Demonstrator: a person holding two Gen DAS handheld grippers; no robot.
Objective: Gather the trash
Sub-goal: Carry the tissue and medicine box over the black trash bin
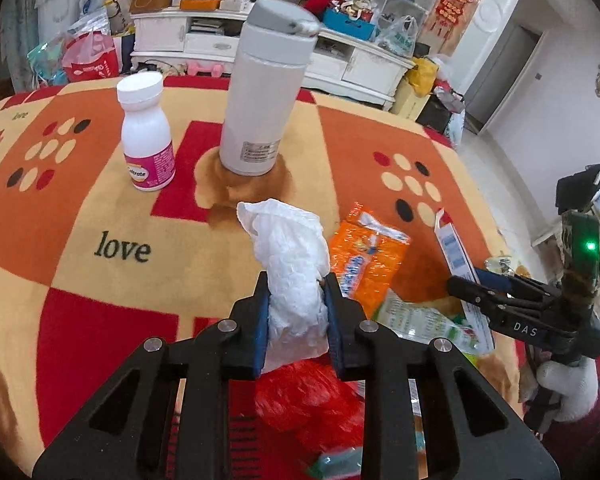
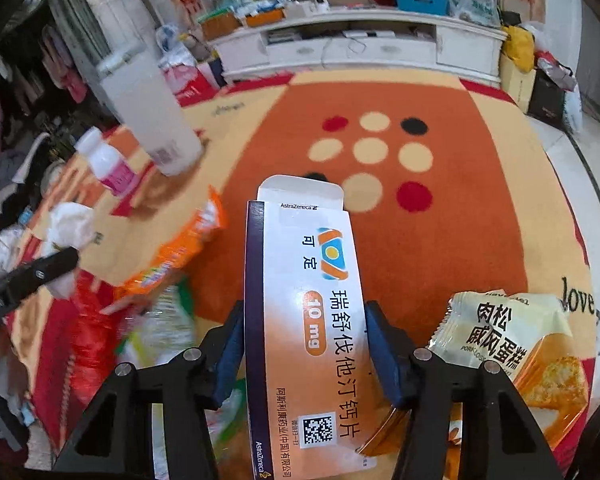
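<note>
Trash on a patterned blanket surface, both tongs loaded.
Left to right: pill bottle [image 1: 148,136] and white flask [image 1: 262,92] stand clear behind; left tongs [image 1: 296,296] pinch a crumpled tissue [image 1: 292,256]; orange wrapper [image 1: 366,256] lies beside; right tongs [image 2: 304,344] grip a medicine box [image 2: 304,300], cake packet [image 2: 512,340] alongside.

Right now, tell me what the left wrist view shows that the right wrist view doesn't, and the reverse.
Left wrist only: the gloved hand carrying the right gripper, and the left gripper shut on the white tissue. Right wrist only: the cake packet, and the right gripper's blue pads against the medicine box. Both: the thermos, pill bottle, orange wrapper, red bag and blanket.
</note>
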